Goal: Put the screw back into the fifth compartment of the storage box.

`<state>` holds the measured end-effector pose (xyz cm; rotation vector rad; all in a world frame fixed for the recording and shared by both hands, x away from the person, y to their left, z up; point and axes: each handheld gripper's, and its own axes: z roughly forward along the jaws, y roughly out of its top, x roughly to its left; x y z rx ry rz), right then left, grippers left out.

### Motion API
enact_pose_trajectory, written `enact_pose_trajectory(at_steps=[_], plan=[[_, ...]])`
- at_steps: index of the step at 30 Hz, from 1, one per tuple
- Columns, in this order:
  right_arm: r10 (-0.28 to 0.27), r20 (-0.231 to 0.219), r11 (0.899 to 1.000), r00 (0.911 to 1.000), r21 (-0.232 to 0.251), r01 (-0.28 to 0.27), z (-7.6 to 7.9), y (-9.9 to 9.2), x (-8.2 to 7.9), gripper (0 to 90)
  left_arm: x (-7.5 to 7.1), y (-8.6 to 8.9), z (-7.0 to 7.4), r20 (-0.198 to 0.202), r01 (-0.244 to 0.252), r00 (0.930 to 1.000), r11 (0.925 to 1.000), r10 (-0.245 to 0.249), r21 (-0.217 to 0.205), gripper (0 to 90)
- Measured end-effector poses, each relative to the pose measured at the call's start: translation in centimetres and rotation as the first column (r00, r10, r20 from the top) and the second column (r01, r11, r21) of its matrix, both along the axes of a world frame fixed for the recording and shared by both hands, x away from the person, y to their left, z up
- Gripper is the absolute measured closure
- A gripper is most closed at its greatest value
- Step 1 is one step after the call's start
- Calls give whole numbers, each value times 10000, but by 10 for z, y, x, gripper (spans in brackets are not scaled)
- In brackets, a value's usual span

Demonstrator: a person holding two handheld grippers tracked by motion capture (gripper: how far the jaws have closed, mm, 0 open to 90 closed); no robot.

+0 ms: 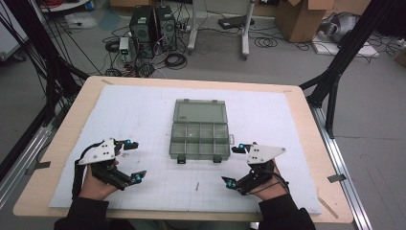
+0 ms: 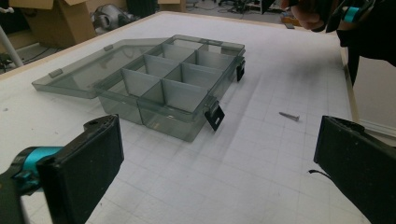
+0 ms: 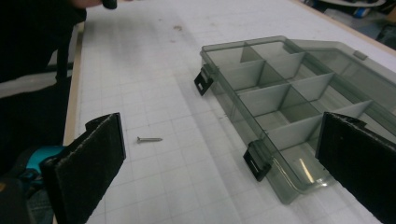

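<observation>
Between our grippers, the screw (image 1: 197, 186) lies lengthwise toward the box (image 1: 199, 140), nearer our right gripper (image 1: 233, 166); both jaws spread wide, empty.

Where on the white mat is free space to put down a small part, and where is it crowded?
Free patches: the mat left of the open organizer box, the mat right of it, and the strip behind its lid. Crowded: the front, where the left gripper and right gripper flank a screw.

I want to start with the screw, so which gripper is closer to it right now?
The right gripper: the screw lies on the mat just left of its lower jaw, while the left gripper is farther off.
</observation>
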<state>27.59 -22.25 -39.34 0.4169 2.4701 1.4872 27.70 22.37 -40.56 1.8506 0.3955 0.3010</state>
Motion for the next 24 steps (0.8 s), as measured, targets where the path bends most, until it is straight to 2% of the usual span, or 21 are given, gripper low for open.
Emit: enact_pose_trajectory(at_steps=[4, 13, 14, 18, 19, 24], plan=[[309, -151, 9988, 9994, -376, -315, 3, 10, 3, 2, 0, 1, 0, 8, -13, 10000, 10000, 13, 8, 18], [869, -90, 9888, 9962, -1210, -873, 5, 24, 4, 40, 0, -1, 0, 7, 16, 10000, 10000, -16, 51, 18], [979, -86, 9852, 9952, -1405, -982, 6, 27, 4, 41, 0, 0, 0, 31, -10, 10000, 10000, 9, 63, 18], [1124, -93, 9804, 9936, -1620, -1124, 7, 32, 5, 41, 0, 0, 1, 50, 6, 10000, 10000, -6, 35, 18], [1217, -90, 9753, 9925, -1845, -1212, 8, 35, 5, 42, 0, 0, 1, 41, 4, 10000, 10000, -5, 43, 18], [1480, -179, 9628, 9888, -2259, -1482, 8, 43, 6, 47, 0, 0, 1, 50, 13, 10000, 10000, -13, 56, 18]])
